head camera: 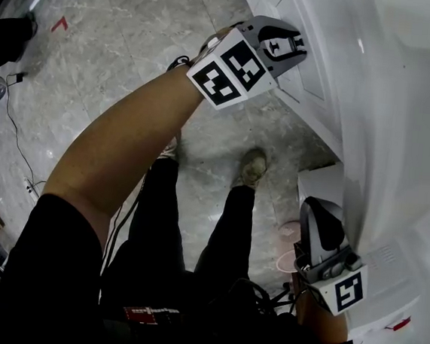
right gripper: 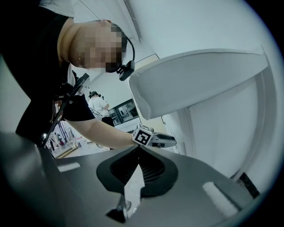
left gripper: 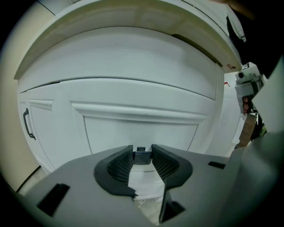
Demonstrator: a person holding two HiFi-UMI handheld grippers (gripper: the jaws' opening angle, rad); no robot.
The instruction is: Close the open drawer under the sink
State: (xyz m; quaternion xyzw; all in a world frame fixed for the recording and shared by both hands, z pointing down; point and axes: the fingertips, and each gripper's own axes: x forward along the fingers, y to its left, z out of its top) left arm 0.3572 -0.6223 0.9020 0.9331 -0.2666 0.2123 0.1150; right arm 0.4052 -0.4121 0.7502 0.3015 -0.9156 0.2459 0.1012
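While your left arm reaches out over the grey floor (head camera: 113, 52), the left gripper (head camera: 283, 41) meets the white drawer front (head camera: 309, 72) under the sink counter (left gripper: 133, 31).

Left gripper (left gripper: 142, 166): jaws narrow. A small dark knob (left gripper: 141, 156) sits between the fingertips and both ribbed pads (left gripper: 120, 165) look to touch it. Behind it is the drawer front (left gripper: 142, 128), a recessed panel under a raised moulding. A curved seam runs above it, just below the counter's overhang. You cannot tell from these views how far the drawer stands out.

Left of the drawer: a cabinet door with a black bar handle (left gripper: 27, 124), upright and well apart from the jaws.

Right gripper (head camera: 322, 225): held low by your right side, just beside the white cabinet edge and well apart from the drawer front.

Right gripper view: tips (right gripper: 138, 150) together, nothing between them. It looks up past the counter's underside (right gripper: 199, 80) toward the left gripper's marker cube (right gripper: 143, 135).
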